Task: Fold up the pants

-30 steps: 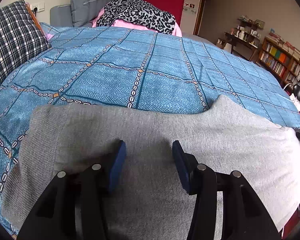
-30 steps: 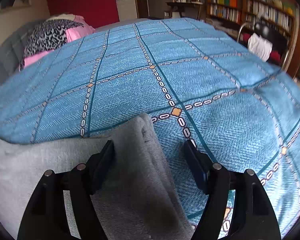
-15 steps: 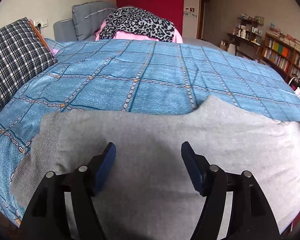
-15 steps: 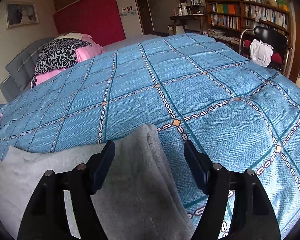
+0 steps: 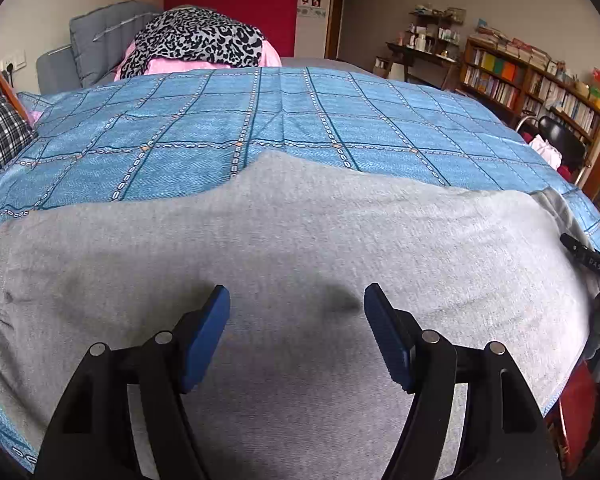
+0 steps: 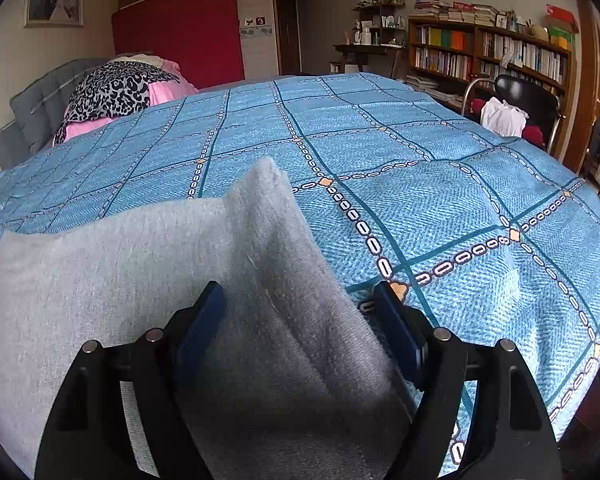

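The soft grey knit pants (image 5: 300, 248) lie flat across the lower half of the left wrist view, spread over the blue quilted bedspread with its chain-pattern grid (image 5: 284, 128). The left gripper (image 5: 296, 320), black-armed with blue pads, hovers over the middle of the cloth with its jaws spread and nothing between them but the fabric lying below; a second ago the same jaws stood far narrower over the cloth, so they have let go and widened. The view has also drawn back: more of the grey cloth and of the far bedspread shows than before.

In the right wrist view the grey pants (image 6: 120, 272) fill the lower left, and their end forms a raised ridge running from the frame's centre down between the fingers of the right gripper (image 6: 300, 316). Its jaws are opening, with that ridge of cloth between them, and the pads do not appear to press on it. The ridge stands taller and nearer in the frame than half a second ago.

Judging from this, one fold has been laid and released, and both grippers are backing away. The pants now sit as a long doubled strip at the near edge of the bed. The next step probably calls for a fresh grasp at one end to bring it across; the upstanding ridge at the right may need smoothing first.
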### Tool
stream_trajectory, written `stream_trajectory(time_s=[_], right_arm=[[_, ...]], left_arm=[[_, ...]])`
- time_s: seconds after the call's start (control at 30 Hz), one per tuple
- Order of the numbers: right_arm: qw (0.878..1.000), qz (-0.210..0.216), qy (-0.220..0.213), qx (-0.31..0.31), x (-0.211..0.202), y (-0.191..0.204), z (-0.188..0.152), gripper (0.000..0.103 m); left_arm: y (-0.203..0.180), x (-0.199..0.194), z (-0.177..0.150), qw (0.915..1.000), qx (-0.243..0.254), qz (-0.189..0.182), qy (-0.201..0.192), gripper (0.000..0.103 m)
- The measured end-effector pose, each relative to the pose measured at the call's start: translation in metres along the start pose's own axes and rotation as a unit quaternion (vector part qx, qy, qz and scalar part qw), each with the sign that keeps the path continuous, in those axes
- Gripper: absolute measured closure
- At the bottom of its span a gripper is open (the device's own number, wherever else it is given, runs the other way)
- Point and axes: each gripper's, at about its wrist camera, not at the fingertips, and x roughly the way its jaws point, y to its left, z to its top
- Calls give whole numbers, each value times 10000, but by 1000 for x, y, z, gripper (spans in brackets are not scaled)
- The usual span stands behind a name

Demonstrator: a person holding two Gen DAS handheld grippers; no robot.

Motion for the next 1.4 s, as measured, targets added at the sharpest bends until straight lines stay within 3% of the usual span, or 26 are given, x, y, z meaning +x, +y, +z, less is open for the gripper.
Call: stream_trajectory(time_s=[0.3, 0.5, 0.7, 0.87, 1.13, 1.4], right_arm=[[9943, 554, -589, 701, -48, -30, -14, 23], [9923, 354, -772, 905, -81, -55, -47, 23], [9880, 665, -768, 1167, -91, -74, -79, 25], [9825, 1007, -700, 1400, -82, -80, -90, 40], [9731, 1475, -815, 1569, -79, -79, -91, 54], [9669, 1763, -946, 1581, -76, -74, -88, 55]], left_arm=[[-67, 4, 18, 9972, 555, -499, -30, 32], [-137, 17, 32, 9870, 1201, -1062, 64, 32], [-197, 27, 41, 9765, 1527, -1515, 148, 32], [-237, 37, 42, 9691, 1760, -1707, 279, 32], [-280, 58, 44, 9567, 2029, -2002, 587, 32], [-300, 73, 55, 9500, 1915, -2328, 814, 27]])
